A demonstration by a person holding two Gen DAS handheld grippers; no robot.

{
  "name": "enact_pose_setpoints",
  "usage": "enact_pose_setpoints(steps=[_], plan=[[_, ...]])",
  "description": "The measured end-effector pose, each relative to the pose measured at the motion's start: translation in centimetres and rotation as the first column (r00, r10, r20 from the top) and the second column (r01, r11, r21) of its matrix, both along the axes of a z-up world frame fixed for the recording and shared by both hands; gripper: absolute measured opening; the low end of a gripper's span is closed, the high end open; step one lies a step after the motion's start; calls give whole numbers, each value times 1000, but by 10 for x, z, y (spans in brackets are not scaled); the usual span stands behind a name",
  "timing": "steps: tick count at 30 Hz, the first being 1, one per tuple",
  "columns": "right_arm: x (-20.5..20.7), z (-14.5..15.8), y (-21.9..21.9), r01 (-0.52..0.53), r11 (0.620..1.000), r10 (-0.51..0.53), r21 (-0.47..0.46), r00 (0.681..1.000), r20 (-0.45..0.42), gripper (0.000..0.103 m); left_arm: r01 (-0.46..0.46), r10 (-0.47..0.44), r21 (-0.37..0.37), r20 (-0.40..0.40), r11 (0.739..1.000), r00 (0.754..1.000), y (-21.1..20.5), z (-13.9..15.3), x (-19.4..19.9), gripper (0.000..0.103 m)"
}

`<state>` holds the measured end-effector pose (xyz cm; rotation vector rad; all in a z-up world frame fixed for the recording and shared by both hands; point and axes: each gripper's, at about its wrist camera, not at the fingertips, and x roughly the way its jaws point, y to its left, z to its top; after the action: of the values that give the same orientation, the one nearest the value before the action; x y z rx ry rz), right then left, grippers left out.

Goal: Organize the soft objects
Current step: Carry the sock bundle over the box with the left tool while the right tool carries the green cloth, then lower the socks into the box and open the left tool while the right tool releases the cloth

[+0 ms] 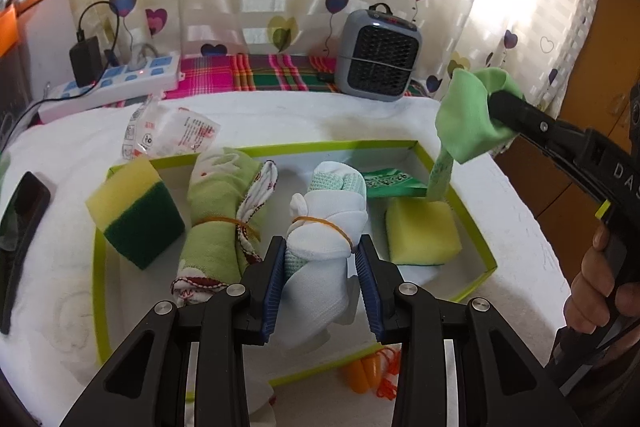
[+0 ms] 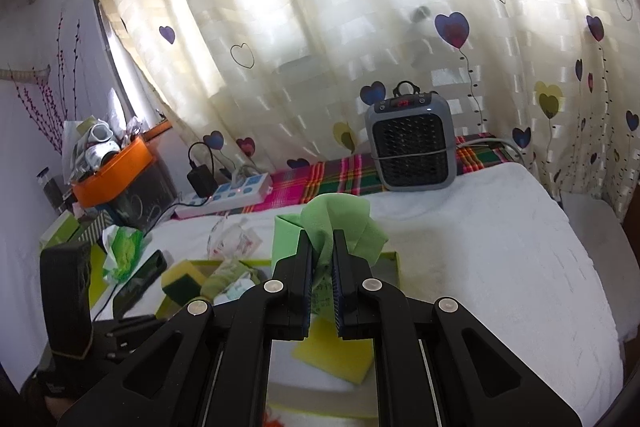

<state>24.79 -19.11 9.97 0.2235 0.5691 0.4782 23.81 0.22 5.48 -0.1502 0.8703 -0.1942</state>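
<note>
Tray [image 1: 460, 183], green-rimmed and shallow, sits on white towel [image 1: 280, 115] and serves as reference for everything below; left gripper [image 1: 322, 255] is low over tray's near half, jaws spread to either side of white sock roll [image 1: 332, 227]; blue pads [image 1: 276, 287] sit just beside the roll, contact on either side unclear, so call it released rather than clamped; roll is bound by a yellow rubber band and lies inside tray, roughly centre; green towel roll [image 1: 220, 211], also banded, lies in tray just left of the sock roll; sponge one [image 1: 134, 213], yellow on dark green, is propped at tray's left wall; sponge two [image 1: 422, 231], yellow face up, lies in tray's right part; green packet [image 1: 394, 183] is flat against tray's far right corner; right gripper [image 2: 322, 259] is raised above tray's right side, jaws clenched on green cloth [image 2: 340, 223]; cloth bunches out past the fingertips and a printed strip hangs from it down toward sponge two; orange earplugs [image 1: 360, 375] with cord lie on towel outside tray's near rim; clear wrapper [image 1: 168, 133] lies beyond tray's far left corner; phone [image 1: 24, 211] lies well left of tray; heater [image 1: 378, 55] stands beyond tray's far side against curtain [image 2: 320, 27]; power strip [image 1: 120, 83] sits far left of it.
</note>
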Motion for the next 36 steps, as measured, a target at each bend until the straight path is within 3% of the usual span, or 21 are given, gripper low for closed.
enact_pose_setpoints(steps=[16,30,33,36], plan=[[30,-44,29,-48,997,39,-64,991,-127,9,0,0,0,-25,1000,1000,-2,-13,9,34],[31,-53,36,-66,991,48,-113,986,-159,12,-6,6,11,-27,1000,1000,-8,-18,13,42],[31,-54,36,-64,991,44,-117,986,-163,17,-9,9,-11,-28,1000,1000,-8,-19,13,46],[31,-55,35,-55,992,35,-115,985,-169,37,-13,13,-23,-25,1000,1000,-8,-18,12,47]])
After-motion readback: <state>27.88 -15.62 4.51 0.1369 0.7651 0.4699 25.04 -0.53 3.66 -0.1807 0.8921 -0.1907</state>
